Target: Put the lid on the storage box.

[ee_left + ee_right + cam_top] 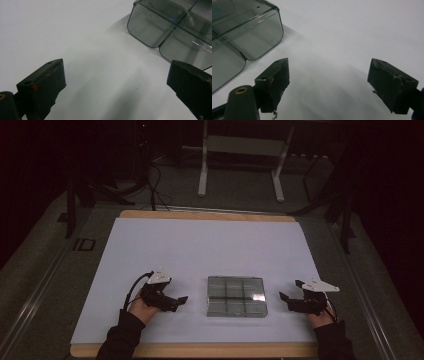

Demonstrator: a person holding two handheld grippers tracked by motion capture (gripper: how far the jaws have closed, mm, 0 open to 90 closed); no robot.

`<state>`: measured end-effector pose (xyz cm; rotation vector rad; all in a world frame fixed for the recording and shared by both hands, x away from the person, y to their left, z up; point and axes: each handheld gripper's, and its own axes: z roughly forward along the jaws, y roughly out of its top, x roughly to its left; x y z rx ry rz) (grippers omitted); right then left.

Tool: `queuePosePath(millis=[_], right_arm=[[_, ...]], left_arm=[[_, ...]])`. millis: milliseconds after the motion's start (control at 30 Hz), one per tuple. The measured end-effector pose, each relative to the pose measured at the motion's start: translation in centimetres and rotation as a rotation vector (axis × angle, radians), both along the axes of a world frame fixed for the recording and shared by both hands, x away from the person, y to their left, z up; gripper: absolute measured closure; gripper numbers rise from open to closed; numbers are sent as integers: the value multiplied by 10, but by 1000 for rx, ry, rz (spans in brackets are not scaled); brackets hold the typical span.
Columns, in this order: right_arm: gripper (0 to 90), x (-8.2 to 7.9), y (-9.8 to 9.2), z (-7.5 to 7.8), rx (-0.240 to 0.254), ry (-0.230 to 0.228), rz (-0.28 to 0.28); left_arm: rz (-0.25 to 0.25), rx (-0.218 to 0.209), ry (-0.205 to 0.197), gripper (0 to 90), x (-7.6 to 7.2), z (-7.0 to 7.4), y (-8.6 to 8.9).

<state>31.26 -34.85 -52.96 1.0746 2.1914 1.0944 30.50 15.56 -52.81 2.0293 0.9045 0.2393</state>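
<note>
I see a clear smoky plastic organizer box (pixel 236 296), split into compartments, lying flat on the white table sheet (pixel 210 245) near the front edge, between my two grippers. My left gripper (pixel 176 303) rests on the sheet just left of the box, its jaws spread wide with nothing between them. My right gripper (pixel 291 296) sits just right of the box, jaws likewise parted and empty. Neither touches the box. Both hands (pixel 142 307) hold low at the table's front.
</note>
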Motion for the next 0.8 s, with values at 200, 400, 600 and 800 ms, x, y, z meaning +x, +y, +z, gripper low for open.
queuePosePath(millis=[200,400,600,800], right_arm=[[175,-1,-2,-1,-3,4,-8],[175,-2,-2,-2,-8,1,-10],[174,-3,-3,-2,-4,-4,-18],[175,-3,-3,-3,-8,-2,-18]], left_arm=[[28,20,6,25,-2,-5,5],[62,38,-1,25,-4,-6,8],[85,68,-9,25,-6,-11,8],[98,96,-27,24,-8,-11,7]])
